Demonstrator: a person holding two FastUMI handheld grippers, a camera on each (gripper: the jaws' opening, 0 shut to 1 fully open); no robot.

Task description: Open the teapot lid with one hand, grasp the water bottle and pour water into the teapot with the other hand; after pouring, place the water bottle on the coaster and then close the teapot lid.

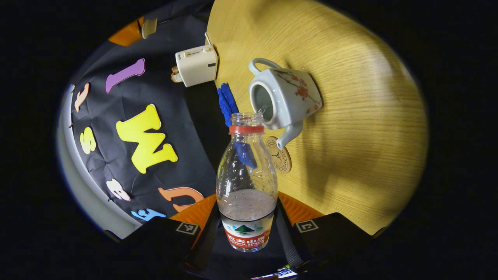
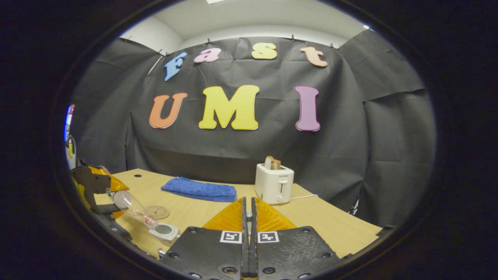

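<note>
The capless, part-full water bottle (image 1: 246, 182) is tipped, its mouth at the lidless floral teapot (image 1: 285, 99) beside the coaster (image 1: 281, 155), near the wooden surface (image 1: 350, 128) edge. The left claw (image 1: 246, 233) pinches the bottle's base; the right claw (image 2: 248, 217) is pressed together, lid unseen

Uncapped water bottle (image 1: 246, 182) tilts its mouth over the lidless floral teapot (image 1: 286, 99) beside the coaster (image 1: 279, 154).
</note>
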